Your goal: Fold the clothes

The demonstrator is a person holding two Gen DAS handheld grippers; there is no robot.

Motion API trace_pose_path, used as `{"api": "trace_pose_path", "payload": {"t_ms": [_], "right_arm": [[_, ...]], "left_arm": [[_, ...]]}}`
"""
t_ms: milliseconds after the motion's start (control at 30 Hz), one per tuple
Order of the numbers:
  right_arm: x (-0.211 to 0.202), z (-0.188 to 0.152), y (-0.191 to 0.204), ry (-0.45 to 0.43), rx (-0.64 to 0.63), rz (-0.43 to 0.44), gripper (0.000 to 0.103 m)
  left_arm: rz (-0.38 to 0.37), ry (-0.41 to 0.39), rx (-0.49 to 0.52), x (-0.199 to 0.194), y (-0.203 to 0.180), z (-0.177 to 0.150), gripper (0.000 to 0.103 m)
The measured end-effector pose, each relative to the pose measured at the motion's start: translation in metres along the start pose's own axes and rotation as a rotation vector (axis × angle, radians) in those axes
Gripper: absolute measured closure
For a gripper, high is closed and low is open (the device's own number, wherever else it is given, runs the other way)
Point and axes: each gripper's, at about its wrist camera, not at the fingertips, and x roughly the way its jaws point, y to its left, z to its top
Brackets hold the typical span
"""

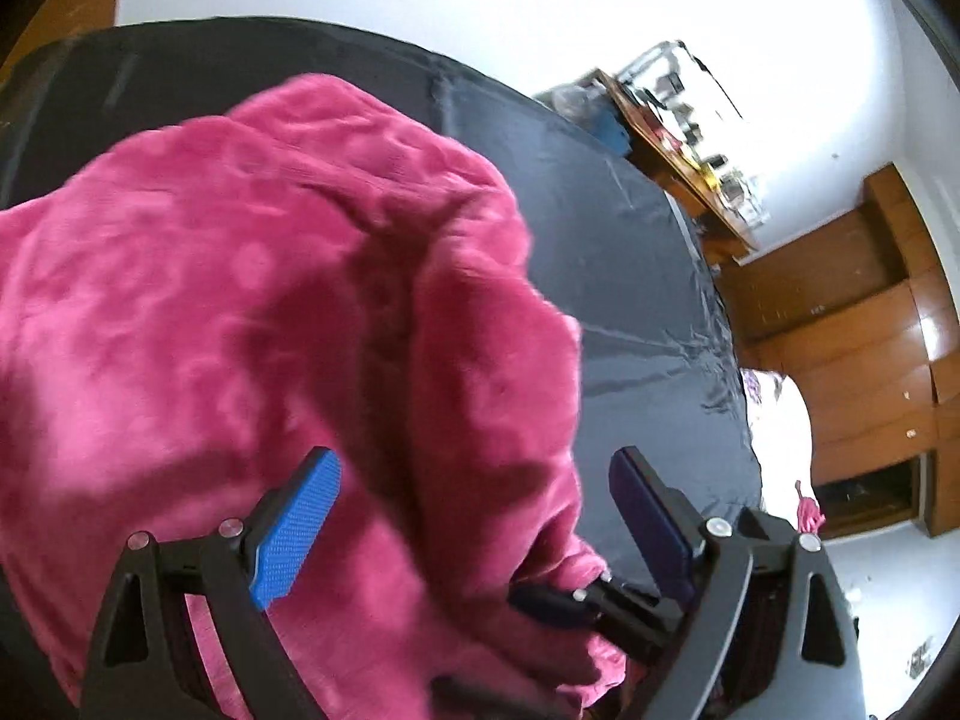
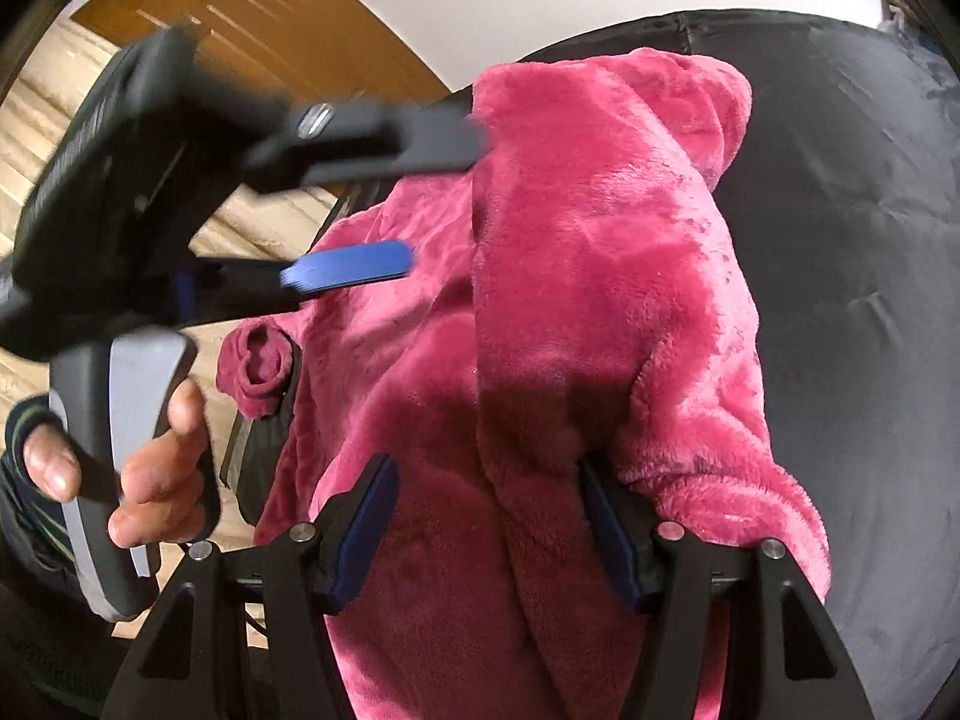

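A pink fleece garment point(image 1: 252, 300) lies bunched on the dark cloth-covered table point(image 1: 630, 300). In the left wrist view my left gripper point(image 1: 474, 516) hovers over the garment, open, with nothing pinched between its blue pads. In the right wrist view the same garment point(image 2: 600, 240) fills the middle. A thick fold of it runs between the fingers of my right gripper point(image 2: 489, 531), whose jaws stand apart, and fleece drapes over the right finger. The left gripper point(image 2: 408, 204) shows blurred at the upper left, open, at the garment's edge. A rolled cuff point(image 2: 258, 366) hangs off the table edge.
A person's hand point(image 2: 156, 468) holds the left gripper's handle. The dark table point(image 2: 840, 240) stretches right of the garment. A cluttered wooden shelf point(image 1: 690, 138) and wooden cabinets point(image 1: 840, 330) stand beyond the table, with a white wall behind. Wooden flooring point(image 2: 36, 150) lies to the left.
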Motion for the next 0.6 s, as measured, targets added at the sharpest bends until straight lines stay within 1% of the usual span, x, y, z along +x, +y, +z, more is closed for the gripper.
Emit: {"api": "trace_pose_path", "payload": {"t_ms": [67,167,233,267,300,333,367,400,467,533,600], "right_arm": [[0.0,-0.001,0.0,-0.007,0.004,-0.003,0.038],[-0.001,-0.002,-0.001,-0.019,0.012,-0.005,0.038],[-0.002,-0.003,-0.001,-0.026,0.016,-0.008,0.038],[-0.002,-0.003,-0.001,-0.03,0.019,-0.01,0.038],[-0.003,-0.004,-0.002,-0.035,0.024,-0.01,0.038],[-0.004,-0.004,-0.003,-0.04,0.029,-0.009,0.038],[-0.005,-0.005,-0.003,-0.044,0.035,-0.01,0.038],[-0.006,-0.005,-0.003,-0.047,0.04,-0.013,0.038],[-0.012,-0.004,-0.004,-0.057,0.051,-0.011,0.038],[-0.022,-0.004,-0.007,-0.074,0.071,0.0,0.038],[-0.041,-0.003,-0.011,-0.11,0.096,0.015,0.038]], "left_arm": [[0.002,0.029,0.005,0.017,-0.001,0.006,0.009],[-0.02,0.093,-0.008,0.039,-0.004,0.012,0.009],[-0.033,0.123,0.0,0.052,-0.008,0.015,0.012],[-0.031,0.133,0.015,0.056,-0.01,0.016,0.031],[-0.028,0.145,0.027,0.061,-0.012,0.017,0.064],[-0.022,0.158,0.03,0.064,-0.013,0.018,0.071],[-0.019,0.167,0.032,0.065,-0.014,0.019,0.073],[-0.027,0.162,0.025,0.063,-0.011,0.02,0.077],[-0.045,0.15,0.01,0.056,-0.006,0.022,0.08],[-0.073,0.129,-0.02,0.041,0.006,0.025,0.081],[-0.098,0.103,-0.042,0.023,0.019,0.027,0.081]]}}
